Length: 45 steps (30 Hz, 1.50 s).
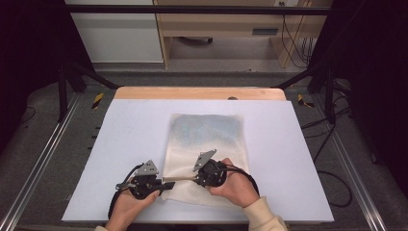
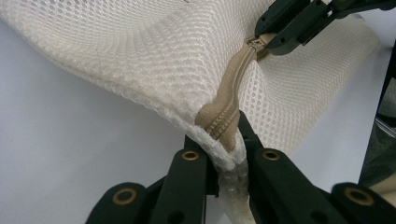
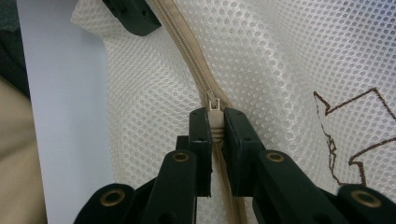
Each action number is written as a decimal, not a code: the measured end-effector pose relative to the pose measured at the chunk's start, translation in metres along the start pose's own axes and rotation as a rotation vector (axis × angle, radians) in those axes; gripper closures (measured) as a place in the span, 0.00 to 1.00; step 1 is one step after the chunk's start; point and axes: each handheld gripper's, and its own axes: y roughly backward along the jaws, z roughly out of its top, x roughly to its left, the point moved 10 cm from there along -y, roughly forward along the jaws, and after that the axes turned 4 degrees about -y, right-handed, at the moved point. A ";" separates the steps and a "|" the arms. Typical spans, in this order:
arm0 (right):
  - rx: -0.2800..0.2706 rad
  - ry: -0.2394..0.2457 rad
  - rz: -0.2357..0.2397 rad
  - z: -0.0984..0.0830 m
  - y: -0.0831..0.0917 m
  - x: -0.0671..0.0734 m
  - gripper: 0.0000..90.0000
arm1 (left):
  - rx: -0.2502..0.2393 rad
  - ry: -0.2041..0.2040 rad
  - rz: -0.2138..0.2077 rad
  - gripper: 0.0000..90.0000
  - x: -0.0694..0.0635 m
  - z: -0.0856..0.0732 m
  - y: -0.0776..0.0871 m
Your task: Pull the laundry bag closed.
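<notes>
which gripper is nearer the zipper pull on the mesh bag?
Right. The right gripper is shut on the zipper pull itself. The left gripper pinches the mesh bag at the zipper's end, away from the pull.

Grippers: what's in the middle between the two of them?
A stretch of beige zipper on the white mesh bag runs from the left gripper to the right gripper, plain in the left gripper view.

We find no legible text, label, brand or number; only a brown outline drawing on the mesh bag (image 3: 289,70)
</notes>
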 end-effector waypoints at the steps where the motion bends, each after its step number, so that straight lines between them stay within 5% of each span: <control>1: 0.000 0.001 -0.001 0.000 0.000 0.000 0.91 | 0.001 -0.001 0.001 0.95 0.000 0.000 0.000; 45: 0.002 -0.075 -0.040 -0.038 0.023 -0.013 0.91 | 0.013 -0.020 -0.029 0.95 -0.009 -0.001 -0.007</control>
